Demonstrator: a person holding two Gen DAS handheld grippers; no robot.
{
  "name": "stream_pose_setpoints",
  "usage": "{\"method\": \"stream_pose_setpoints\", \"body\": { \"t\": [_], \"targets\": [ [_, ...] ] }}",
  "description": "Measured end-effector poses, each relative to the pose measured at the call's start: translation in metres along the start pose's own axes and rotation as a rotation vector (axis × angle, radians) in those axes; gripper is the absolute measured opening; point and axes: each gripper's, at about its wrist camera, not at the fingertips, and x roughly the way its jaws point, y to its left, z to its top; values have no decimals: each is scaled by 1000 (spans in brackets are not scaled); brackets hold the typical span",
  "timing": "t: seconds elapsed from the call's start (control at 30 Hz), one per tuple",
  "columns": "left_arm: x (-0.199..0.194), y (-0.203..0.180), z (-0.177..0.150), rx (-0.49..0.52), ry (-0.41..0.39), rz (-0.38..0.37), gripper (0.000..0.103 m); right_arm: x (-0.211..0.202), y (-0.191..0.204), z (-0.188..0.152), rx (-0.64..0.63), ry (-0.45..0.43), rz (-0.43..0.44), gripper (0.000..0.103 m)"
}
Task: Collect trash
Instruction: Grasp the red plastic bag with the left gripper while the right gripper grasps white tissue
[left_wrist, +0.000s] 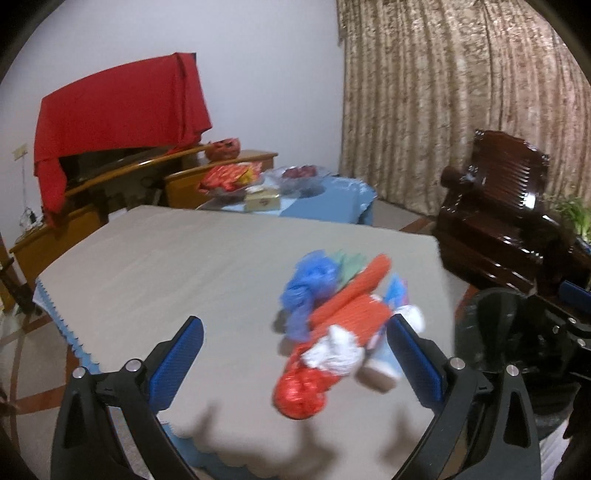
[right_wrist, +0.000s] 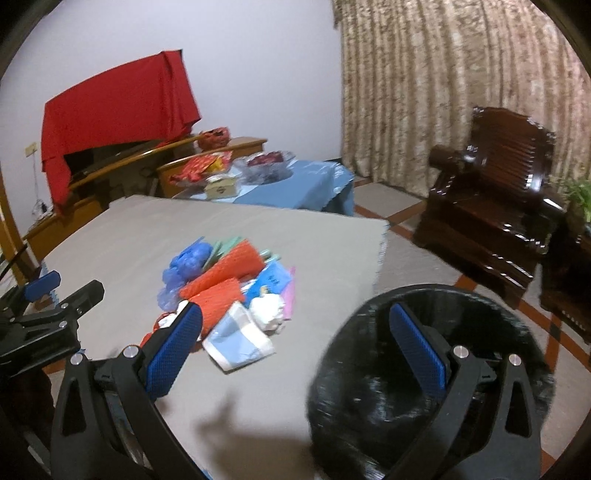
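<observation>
A: Nearest the lens, what was there?

B: The left gripper (left_wrist: 295, 360), its two blue-padded fingers spread wide apart and holding nothing, above the near edge of the grey table (left_wrist: 147, 266). The right gripper (right_wrist: 308, 349) was likewise spread and empty; one finger hung over the table, the other over the black-lined trash bin (right_wrist: 424, 406).

A: From the left, how much room?

B: The table's left half lay bare from near edge to far edge, with open surface all round. Then came the trash pile (left_wrist: 332, 325), toward the right side but short of the right edge, with a bare strip between.

A: What did you count in it?

B: One blue plastic bag (right_wrist: 184, 264) on the left, two orange foam nets (right_wrist: 225, 280) side by side, one crumpled red wrapper (left_wrist: 301, 393) nearest the left gripper, white crumpled paper (right_wrist: 267, 308), one pale blue and white packet (right_wrist: 236, 341), and a pink strip (right_wrist: 290, 297) at the right. Green scraps behind were too blurred to count.

A: And past the right edge?

B: The bin stood on the floor just beside the near right corner. Beyond it, one dark wooden armchair (right_wrist: 495, 206) stood well apart, open floor between.
</observation>
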Motion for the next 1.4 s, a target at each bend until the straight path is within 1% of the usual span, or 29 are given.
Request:
{"method": "stream_pose_setpoints", "body": {
  "t": [0.13, 0.2, 0.27, 0.33, 0.5, 0.57, 0.7, 0.8, 0.83, 0.87, 0.9, 0.97, 1.07, 1.13, 1.3, 1.4],
  "targets": [
    [18, 13, -7, -1, 29, 12, 97, 34, 18, -8, -23, 52, 48, 98],
    [26, 19, -13, -5, 48, 19, 97, 50, 26, -13, -41, 83, 61, 95],
    [36, 22, -19, -7, 64, 25, 97, 63, 31, -17, -56, 110, 68, 87],
    [46, 22, -26, -3, 94, 4, 97, 75, 36, -22, -65, 143, 75, 82],
    [74, 16, -42, 2, 163, -49, 95, 92, 36, -29, -75, 175, 61, 81],
    [85, 13, -49, 6, 189, -73, 90, 97, 34, -31, -82, 181, 54, 80],
    [99, 7, -59, 13, 215, -104, 85, 104, 32, -32, -84, 188, 52, 80],
    [109, 2, -66, 19, 246, -119, 80, 108, 32, -32, -94, 191, 55, 80],
    [114, 2, -69, 17, 260, -129, 74, 109, 33, -32, -96, 191, 59, 80],
    [118, 2, -71, 10, 271, -144, 66, 110, 33, -32, -99, 191, 62, 80],
    [121, 2, -74, -1, 284, -164, 61, 111, 34, -32, -103, 192, 65, 80],
    [127, 3, -78, -26, 301, -195, 44, 114, 36, -32, -109, 192, 71, 80],
    [125, 14, -79, -71, 299, -224, 40, 117, 39, -31, -110, 196, 75, 80],
    [120, 19, -78, -75, 282, -220, 38, 119, 42, -32, -118, 198, 77, 80],
    [101, 33, -68, -96, 251, -221, 38, 121, 52, -32, -120, 193, 99, 80],
    [94, 36, -61, -83, 233, -211, 38, 121, 61, -30, -129, 185, 123, 80]
  ]
}}
